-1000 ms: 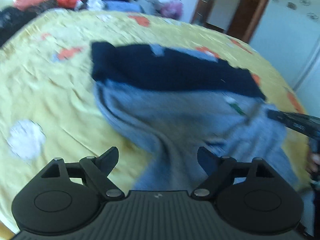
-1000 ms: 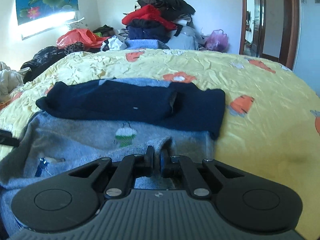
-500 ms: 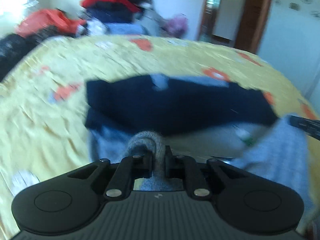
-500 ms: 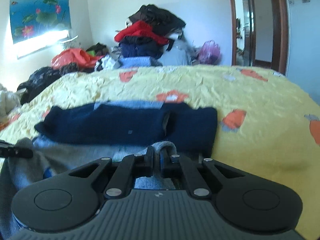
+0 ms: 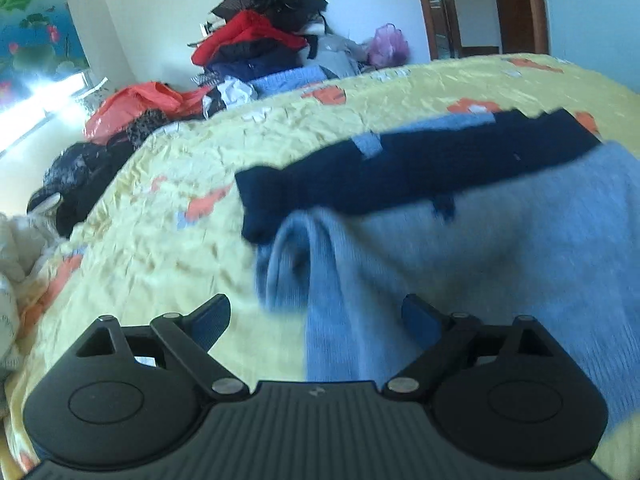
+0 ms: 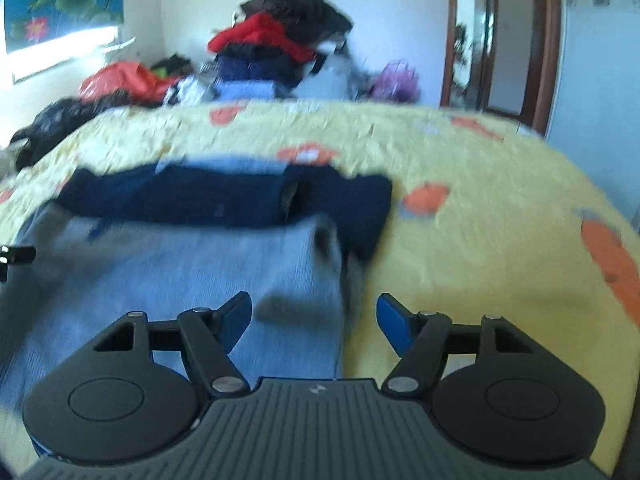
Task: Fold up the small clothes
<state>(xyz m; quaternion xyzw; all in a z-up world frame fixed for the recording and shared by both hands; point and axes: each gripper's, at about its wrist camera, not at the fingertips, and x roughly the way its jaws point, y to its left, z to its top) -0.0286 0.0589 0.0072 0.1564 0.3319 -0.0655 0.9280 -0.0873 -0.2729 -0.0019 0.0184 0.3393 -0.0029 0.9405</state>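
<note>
Left gripper (image 5: 316, 314): matte black body with a ribbed centre plate bearing a small pale mark, a round disc moulded at each side, angled link arms with silver pivot screws, blue-faced fingers (image 5: 212, 318). Right gripper (image 6: 314, 314): same build, same ribbed plate and discs, silver screws, blue pads on its fingers (image 6: 392, 322).

A grey-blue knitted jumper (image 5: 500, 248) lay folded across the lower centre and right of the frame. Its dark navy part (image 5: 400, 176) ran as a band just above, toward the upper right.
</note>
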